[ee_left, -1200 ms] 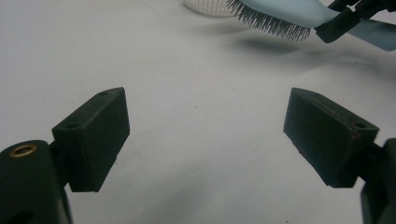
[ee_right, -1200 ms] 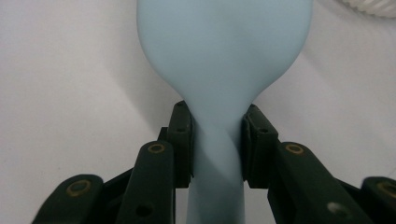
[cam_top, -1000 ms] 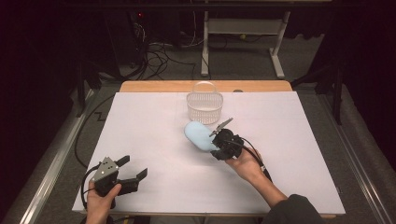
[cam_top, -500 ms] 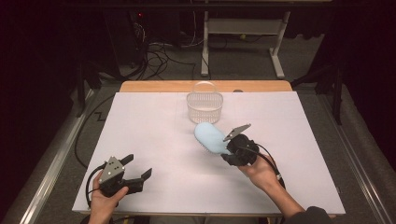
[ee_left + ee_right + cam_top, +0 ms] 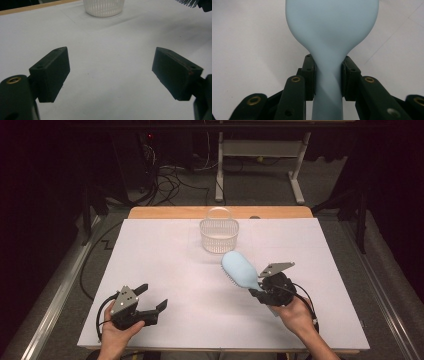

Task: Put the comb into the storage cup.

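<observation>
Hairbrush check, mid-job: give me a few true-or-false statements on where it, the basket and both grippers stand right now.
1. The right gripper has its jaws clamped on the handle of the blue hairbrush. True.
2. The hairbrush lies inside the white basket. False: it is held outside the basket, on the near side.
3. The left gripper holds nothing, with its jaws apart. True.
4. The basket lies tipped on its side. False: it stands upright on the white table.
</observation>
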The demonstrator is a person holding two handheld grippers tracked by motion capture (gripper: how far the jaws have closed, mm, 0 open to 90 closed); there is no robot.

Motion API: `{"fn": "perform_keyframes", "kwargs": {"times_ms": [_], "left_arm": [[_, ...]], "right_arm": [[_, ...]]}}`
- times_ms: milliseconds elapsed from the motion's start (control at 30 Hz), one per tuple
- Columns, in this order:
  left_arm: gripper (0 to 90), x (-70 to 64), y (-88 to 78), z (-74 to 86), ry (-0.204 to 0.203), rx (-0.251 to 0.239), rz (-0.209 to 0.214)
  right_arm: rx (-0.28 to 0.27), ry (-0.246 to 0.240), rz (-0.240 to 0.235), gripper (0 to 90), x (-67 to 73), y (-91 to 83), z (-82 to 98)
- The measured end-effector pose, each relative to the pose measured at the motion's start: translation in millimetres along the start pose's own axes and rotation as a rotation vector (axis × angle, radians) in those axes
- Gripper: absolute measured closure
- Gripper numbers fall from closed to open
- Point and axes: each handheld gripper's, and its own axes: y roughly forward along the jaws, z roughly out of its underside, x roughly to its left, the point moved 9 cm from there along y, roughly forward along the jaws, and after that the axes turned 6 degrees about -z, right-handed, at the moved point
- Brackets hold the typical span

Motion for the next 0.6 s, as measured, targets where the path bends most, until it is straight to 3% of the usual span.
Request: {"fn": "perform_keyframes", "kwargs": {"times_ms": [267, 333, 600], "left_arm": [[15.8, -10.3, 9.2, -9.6, 0.005, 0.01, 0.033], [15.9, -16.0, 13.6, -14.5, 0.006, 0.011, 0.06], [15.9, -27.9, 24.4, -24.9, 0.031, 0.031, 0.095]], "right_arm": [[-0.046, 0.001, -0.006, 70.6, 1.8, -6.9, 7.0], [-0.063, 0.008, -0.011, 70.5, 1.5, -9.4, 9.4], [-0.081, -0.004, -0.021, 70.5, 3.6, -13.2, 11.2]]}}
